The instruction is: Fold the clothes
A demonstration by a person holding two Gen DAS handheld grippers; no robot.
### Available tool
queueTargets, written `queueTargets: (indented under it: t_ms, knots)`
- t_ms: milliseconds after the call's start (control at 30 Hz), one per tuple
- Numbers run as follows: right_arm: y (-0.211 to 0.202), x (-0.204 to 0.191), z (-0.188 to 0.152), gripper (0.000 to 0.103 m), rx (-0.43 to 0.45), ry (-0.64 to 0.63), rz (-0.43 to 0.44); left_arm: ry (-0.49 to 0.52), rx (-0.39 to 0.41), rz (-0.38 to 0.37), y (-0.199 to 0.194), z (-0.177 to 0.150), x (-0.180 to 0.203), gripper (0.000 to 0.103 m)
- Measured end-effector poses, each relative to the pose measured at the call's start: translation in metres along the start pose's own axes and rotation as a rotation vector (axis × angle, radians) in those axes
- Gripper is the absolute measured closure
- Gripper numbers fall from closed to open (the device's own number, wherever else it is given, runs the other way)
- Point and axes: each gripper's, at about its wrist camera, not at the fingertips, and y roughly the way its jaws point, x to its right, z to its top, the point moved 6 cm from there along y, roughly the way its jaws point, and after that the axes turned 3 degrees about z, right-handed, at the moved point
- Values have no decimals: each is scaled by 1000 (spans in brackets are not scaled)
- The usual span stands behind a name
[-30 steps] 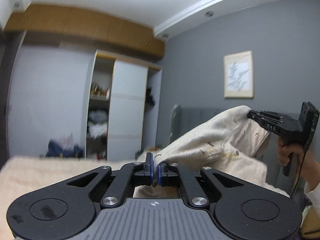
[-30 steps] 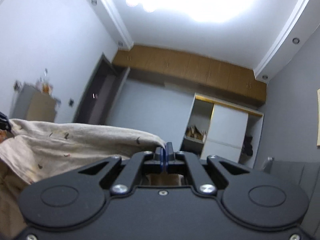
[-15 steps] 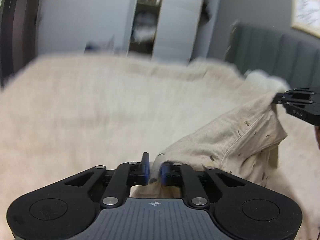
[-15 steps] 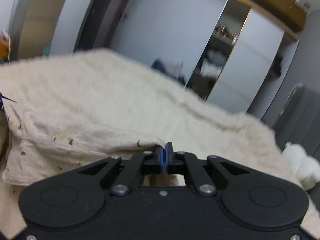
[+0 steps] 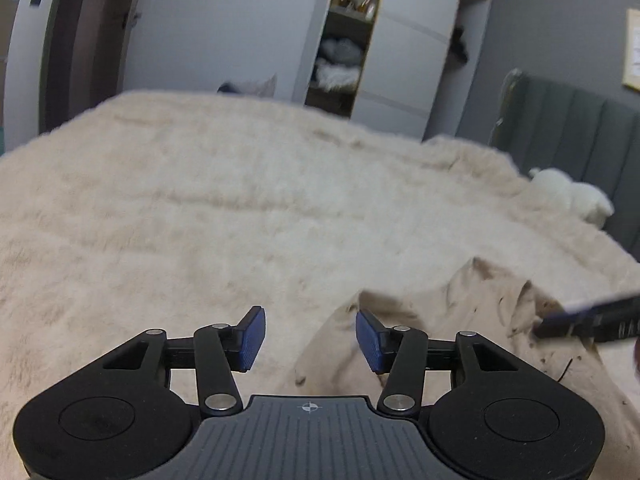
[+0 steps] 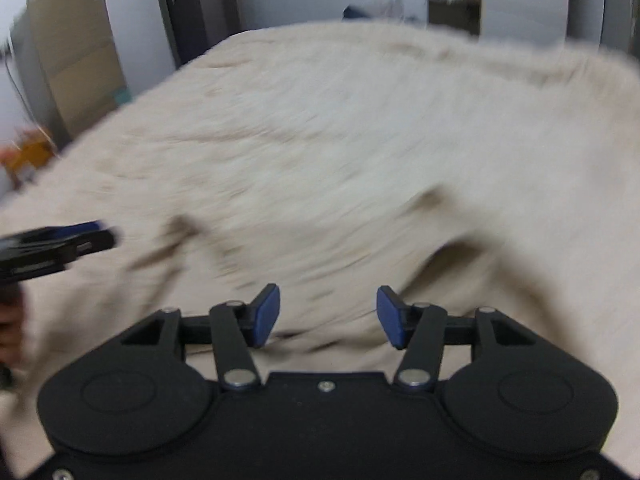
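Both the left hand-held gripper [image 5: 310, 338] and the right hand-held gripper [image 6: 328, 316] hovered low over the bed [image 5: 200, 208] with jaws spread, holding nothing. The beige garment [image 5: 460, 320] lay crumpled near the bed's near edge. Only the left view showed a white plush toy [image 5: 568, 196] by the headboard [image 5: 580, 132]; the right view was blurred.

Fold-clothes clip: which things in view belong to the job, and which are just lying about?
Job:
beige garment, lying on the bed
left gripper, open
right gripper, open

Lying about:
fluffy bedspread
white plush toy
wardrobe
cardboard box
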Motion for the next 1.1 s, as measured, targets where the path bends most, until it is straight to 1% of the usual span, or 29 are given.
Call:
queueTargets:
  t_ms: [33,67,133,167,233,300,333,400,467,500,533,600,633,667,700,767,800,900,967,1067,1100]
  knots:
    - [8,-8,-8,49,-20,49,37,-7,-20,7,5,0,-2,57]
    - [2,-17,-10,50,-26,80,53,-13,-38,12,10,-1,-4,57]
    - [21,-26,-16,51,-60,212,132,-17,-40,-9,13,0,-4,57]
    - [24,-26,-14,51,-60,219,135,-18,-41,-19,15,0,-4,57]
    - [30,-29,-13,51,-54,296,174,4,-32,-30,13,3,0,57]
    - [35,-31,-9,61,-38,357,195,31,-32,-31,10,3,4,57]
    - [38,-33,-3,64,-27,350,192,45,-29,-25,8,3,5,57]
    - [46,-33,6,78,-16,325,168,45,-27,-32,8,4,5,57]
    - [51,-31,13,81,-12,324,156,39,-24,-44,5,4,4,57]
    - [50,-30,18,80,-4,302,135,34,-27,-50,4,4,4,57]
    - [53,-30,21,79,-25,268,90,30,-35,-56,5,3,3,57]
    - [52,-28,17,78,-76,299,77,32,-50,-52,7,3,2,57]
    - [45,-29,14,75,-80,325,118,35,-55,-50,8,2,2,57]
    - [42,-28,13,67,-75,336,123,36,-56,-50,9,2,2,57]
    - [36,-24,11,64,-64,372,126,36,-55,-53,9,2,2,57]
    - [33,-16,8,63,-53,429,132,34,-58,-68,8,0,5,57]
    - [33,-7,5,61,-40,488,142,41,-58,-67,7,-1,6,57]
    - [35,4,4,60,-15,540,147,60,-61,-63,5,-5,8,57]
    - [47,7,7,58,10,570,164,55,-61,-61,5,-5,6,57]
    - [63,8,6,59,16,609,165,47,-62,-58,5,-6,4,57]
    - [65,5,6,61,39,627,194,44,-62,-57,5,-6,3,57]
